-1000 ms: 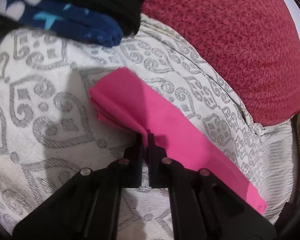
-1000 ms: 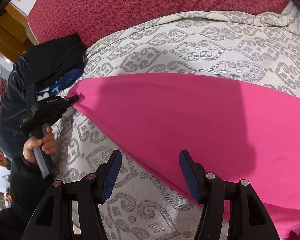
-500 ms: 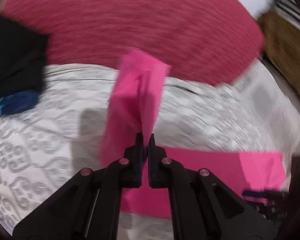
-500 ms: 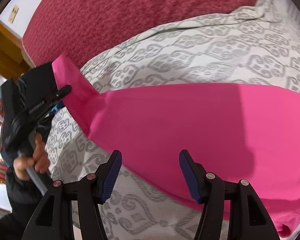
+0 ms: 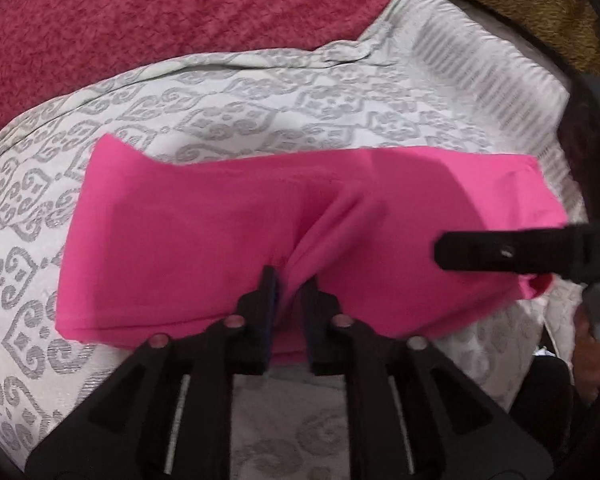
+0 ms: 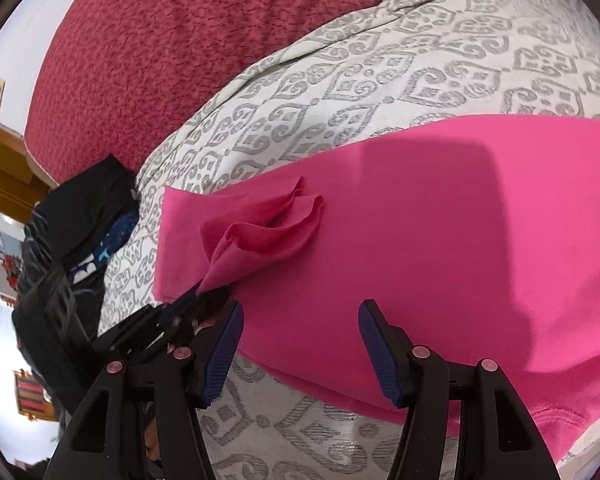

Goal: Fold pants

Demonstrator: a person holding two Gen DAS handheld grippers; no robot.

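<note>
- Bed cover, grey-patterned, w/ red blanket behind; dark clothes pile off to one side.
- Pink pants lie across the cover, one end folded over onto the rest; top layer bunched in a ridge.
- Left gripper: jaws opening, pinched fabric between them but not clamped. Let go fully, then back out low so the fold isn't dragged.
- Right gripper: spread wide, empty, hovering over the pants' near edge. Prob. best used to press the ridge flat and square the edges.
</note>
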